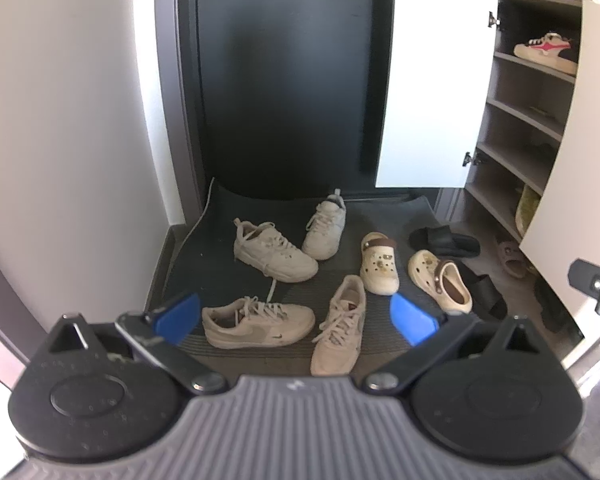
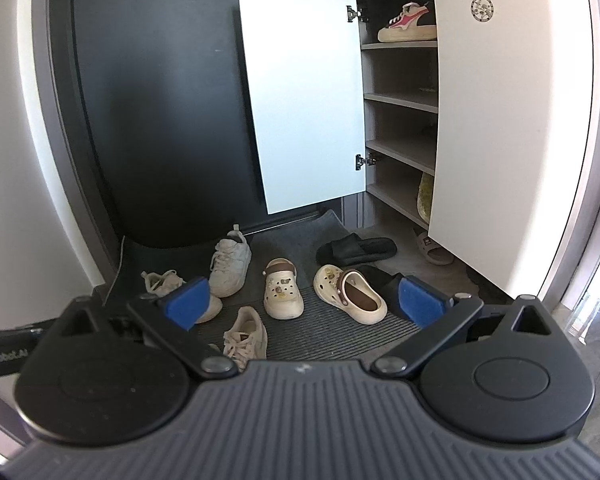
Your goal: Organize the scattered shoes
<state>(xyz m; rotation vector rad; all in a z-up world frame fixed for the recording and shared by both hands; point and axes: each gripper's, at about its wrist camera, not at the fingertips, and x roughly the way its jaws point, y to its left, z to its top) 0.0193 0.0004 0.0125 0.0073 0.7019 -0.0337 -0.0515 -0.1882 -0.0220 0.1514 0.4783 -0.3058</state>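
We hold the left gripper [image 1: 296, 314] spread wide and empty above the mat [image 1: 220, 256]; the right gripper [image 2: 302, 300] is equally wide, nothing in it. Nearest the left one are two beige sneakers [image 1: 258, 322], one crossing the other's toe end, laces loose. Risk: pads catch a lace and drag the neighbour. Beyond them two white sneakers [image 1: 274, 250] lie askew, one lace trailing. Under the right gripper sit two cream clogs [image 2: 350, 294], one tipped on its side, likely to roll out of a pinch. Black slides [image 2: 356, 250] lie just beside the open cabinet [image 2: 400, 98]. Its doors [image 2: 304, 92] stand ajar, so a carried shoe could knock them.
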